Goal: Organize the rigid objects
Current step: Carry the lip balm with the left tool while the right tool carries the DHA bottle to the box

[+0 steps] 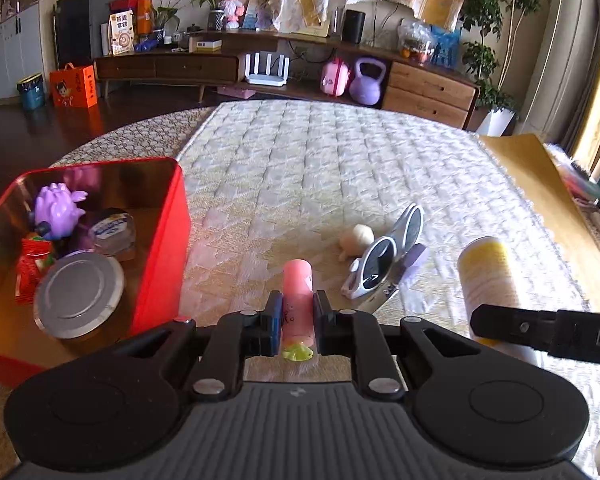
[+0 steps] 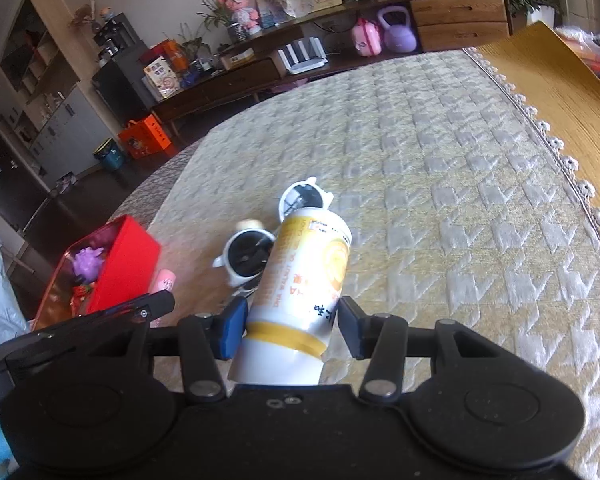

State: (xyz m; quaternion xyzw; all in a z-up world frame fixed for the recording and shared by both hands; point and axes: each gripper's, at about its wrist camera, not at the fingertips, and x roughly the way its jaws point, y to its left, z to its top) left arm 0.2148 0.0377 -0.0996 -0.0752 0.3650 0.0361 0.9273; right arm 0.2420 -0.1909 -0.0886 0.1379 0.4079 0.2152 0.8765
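The left hand-held gripper (image 1: 297, 316) is clamped nearly shut on a slim pink tube (image 1: 297, 304), gripped around its lower half so the capped end points forward, away from the camera. The right hand-held gripper (image 2: 292, 326) has a white-and-yellow bottle (image 2: 300, 292) between its jaws, taken low on the body near the yellow band. Its left pad sits against the bottle, but contact on the right side is hard to judge, though the bottle looks carried rather than resting on the quilted tabletop (image 2: 440, 160). The red tin box (image 1: 162, 240) stands just to the left of the left gripper, open, and already holds a purple toy (image 1: 58, 210), a round metal-lidded jar (image 1: 80, 296), a small clear cup (image 1: 112, 232) and a red wrapper (image 1: 32, 264). That suggests it is the collecting place, and both held items are probably bound for it. White sunglasses (image 1: 384, 256) and a small beige figure (image 1: 356, 238) lie loose on the cloth between the two grippers, not yet gathered.
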